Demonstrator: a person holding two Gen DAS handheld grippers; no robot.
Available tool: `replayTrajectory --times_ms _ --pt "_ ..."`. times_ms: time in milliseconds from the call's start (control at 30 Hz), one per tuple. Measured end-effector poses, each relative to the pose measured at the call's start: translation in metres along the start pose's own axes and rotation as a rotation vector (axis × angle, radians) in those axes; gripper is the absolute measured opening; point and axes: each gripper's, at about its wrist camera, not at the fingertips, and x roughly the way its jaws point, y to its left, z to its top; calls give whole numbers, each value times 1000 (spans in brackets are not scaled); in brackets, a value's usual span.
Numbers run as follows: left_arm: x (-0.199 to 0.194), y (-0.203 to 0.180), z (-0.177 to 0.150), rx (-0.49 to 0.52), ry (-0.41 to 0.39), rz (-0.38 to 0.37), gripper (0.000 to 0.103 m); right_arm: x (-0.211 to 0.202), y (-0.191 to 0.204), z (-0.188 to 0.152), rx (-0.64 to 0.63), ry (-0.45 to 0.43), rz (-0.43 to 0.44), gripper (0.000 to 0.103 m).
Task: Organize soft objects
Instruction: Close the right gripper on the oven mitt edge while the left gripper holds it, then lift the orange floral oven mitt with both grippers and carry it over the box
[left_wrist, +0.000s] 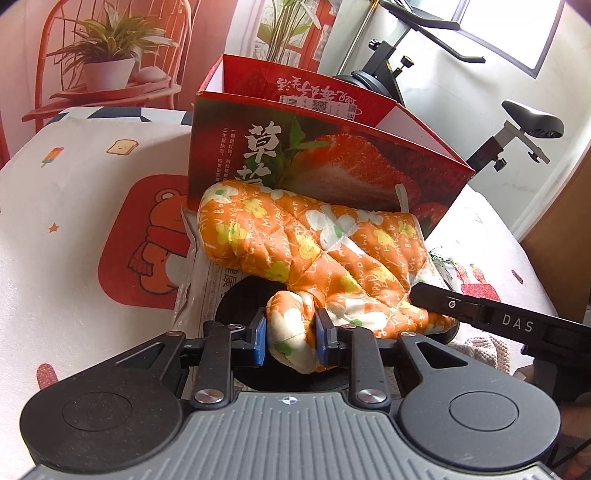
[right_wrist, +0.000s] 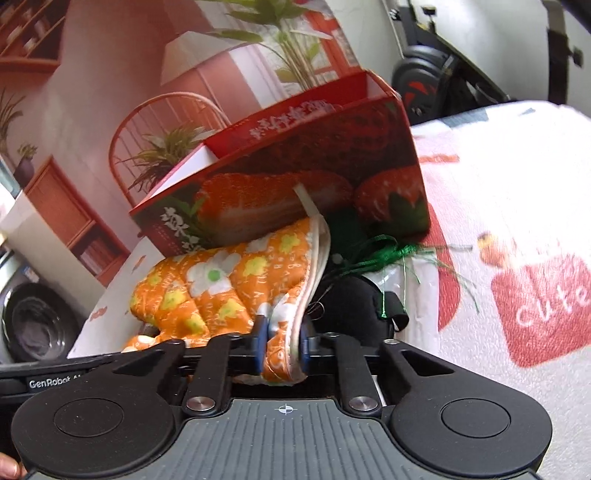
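In the left wrist view, the left gripper (left_wrist: 290, 338) has its two blue-padded fingers (left_wrist: 260, 341) pressed in on the thumb of an orange floral oven mitt (left_wrist: 314, 243). The thumb bulges between the pads and a fold of it hangs out below them. The body of the mitt stretches forward and to the right of the fingers, raised above a white plastic package (left_wrist: 201, 280) with printed text and a round black object (left_wrist: 240, 295) just ahead of the left finger. Beyond the mitt, right behind it, stands an open red strawberry box (left_wrist: 332, 158); the mitt's white hanging loop (left_wrist: 402, 195) lies against the box's front face. The black finger of the right gripper (left_wrist: 443, 303) comes in from the right and meets the mitt's cuff edge. Everything sits over a white cartoon-print cloth (left_wrist: 74, 229).

In the right wrist view, the right gripper (right_wrist: 283, 349) is clamped on the mitt's cuff, the white-bound edge (right_wrist: 317, 266) running up and away from between the fingers toward the box (right_wrist: 295, 184). The rest of the mitt (right_wrist: 207, 288) spreads to the left of the fingers. Just right of the fingers lies a black soft object (right_wrist: 354, 299) with a green ribbon (right_wrist: 380, 251) tied on it, resting near the box's lower corner. The cloth (right_wrist: 517, 192) spreads off to the right.
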Motion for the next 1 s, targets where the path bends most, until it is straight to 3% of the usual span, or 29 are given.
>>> replayTrajectory --times_ms 633,1000 --pt "-55 -12 15 45 -212 -11 24 -53 54 25 -273 -202 16 11" --pt "-77 -23 53 97 -349 -13 24 -67 75 65 -351 -283 34 11"
